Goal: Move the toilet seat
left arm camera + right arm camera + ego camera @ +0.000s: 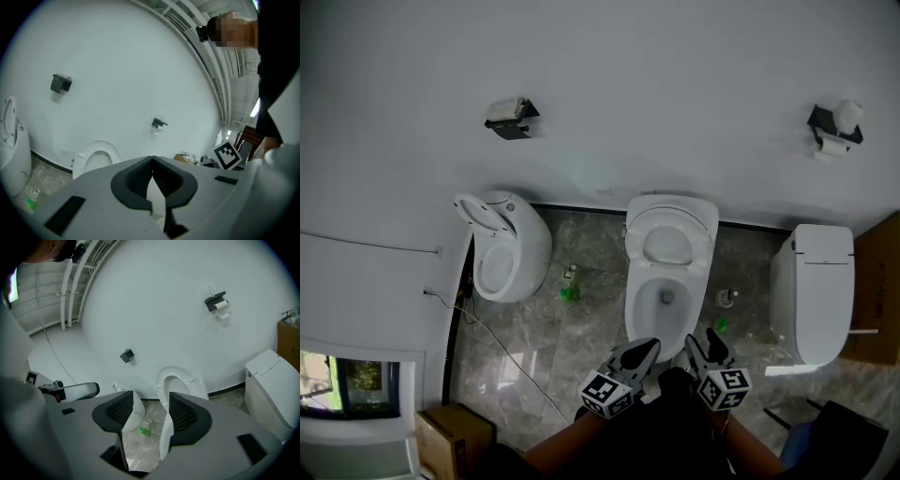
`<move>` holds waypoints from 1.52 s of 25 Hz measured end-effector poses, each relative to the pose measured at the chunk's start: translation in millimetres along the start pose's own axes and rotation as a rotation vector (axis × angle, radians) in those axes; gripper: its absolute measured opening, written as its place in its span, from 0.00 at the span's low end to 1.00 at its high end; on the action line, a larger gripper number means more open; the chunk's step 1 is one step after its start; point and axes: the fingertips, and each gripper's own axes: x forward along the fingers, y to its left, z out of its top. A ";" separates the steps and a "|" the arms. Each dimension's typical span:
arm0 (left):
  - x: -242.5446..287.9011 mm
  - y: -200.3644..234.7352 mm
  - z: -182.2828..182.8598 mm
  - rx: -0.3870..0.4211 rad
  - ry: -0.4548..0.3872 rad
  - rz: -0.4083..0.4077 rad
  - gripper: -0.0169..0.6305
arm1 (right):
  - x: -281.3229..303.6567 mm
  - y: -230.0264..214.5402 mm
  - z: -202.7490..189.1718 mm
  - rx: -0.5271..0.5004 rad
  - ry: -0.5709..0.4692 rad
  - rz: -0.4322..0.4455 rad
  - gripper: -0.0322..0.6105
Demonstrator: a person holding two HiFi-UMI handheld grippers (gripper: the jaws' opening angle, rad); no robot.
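Left tongs (647,349) are pressed shut with nothing between them, while right tongs (703,343) stand wide and empty. Both are held near the front of the middle toilet (635,309). Its toilet seat (179,370) is raised upright at the back towards the wall, leaving the bowl open. Another toilet stands on each side on the grey floor (581,337)

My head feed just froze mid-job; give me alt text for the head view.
Looking down, the middle toilet's seat stands raised. The left gripper, shut, and the right gripper, open, hang at the near edge of the bowl.
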 end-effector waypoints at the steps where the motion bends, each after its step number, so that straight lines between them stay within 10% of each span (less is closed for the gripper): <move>1: -3.8 -6.4 3.3 -0.006 -0.018 -0.019 0.05 | -3.3 5.1 2.3 0.005 -0.014 0.003 0.45; 9: -40.4 -18.4 33.1 0.044 -0.058 -0.028 0.05 | -46.7 69.9 15.9 -0.121 -0.116 -0.025 0.12; 26: -279.0 2.1 -14.4 0.041 -0.132 0.003 0.05 | -125.5 282.5 -108.8 -0.304 -0.209 -0.162 0.10; 38: -330.4 -14.1 -2.3 0.126 -0.188 0.019 0.05 | -154.1 331.7 -113.2 -0.375 -0.285 -0.169 0.10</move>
